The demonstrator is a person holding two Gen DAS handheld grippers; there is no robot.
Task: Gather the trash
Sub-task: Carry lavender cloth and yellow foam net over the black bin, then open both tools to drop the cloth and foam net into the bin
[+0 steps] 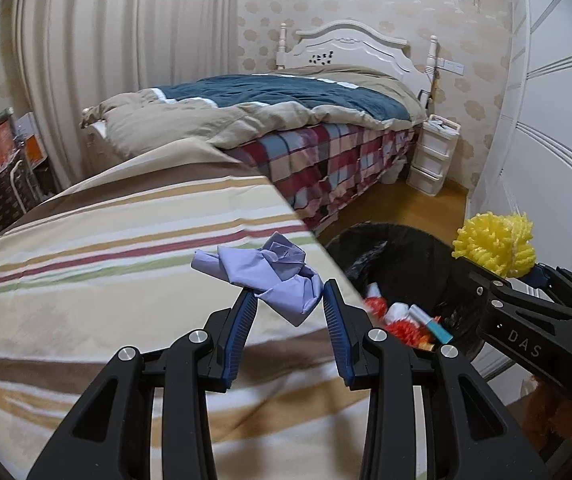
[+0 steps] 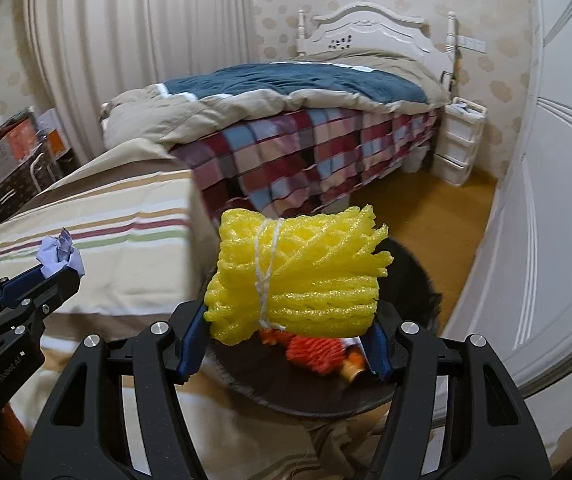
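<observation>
left gripper (image 1: 287,300) clamped on crumpled lavender paper wad (image 1: 270,276) over striped tablecloth (image 1: 86,248) | right gripper (image 2: 286,320) gripping tied yellow foam-net bundle (image 2: 297,276) above black-lined trash bin (image 1: 405,248), right of table

Plaid-skirted bed (image 1: 325,152), floral wallpaper (image 1: 477,80), wooden floor (image 1: 405,204)

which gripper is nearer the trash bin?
Right. The right gripper holds the yellow foam net directly above the bin; the left gripper holds the purple paper over the striped bed, beside the bin.
</observation>
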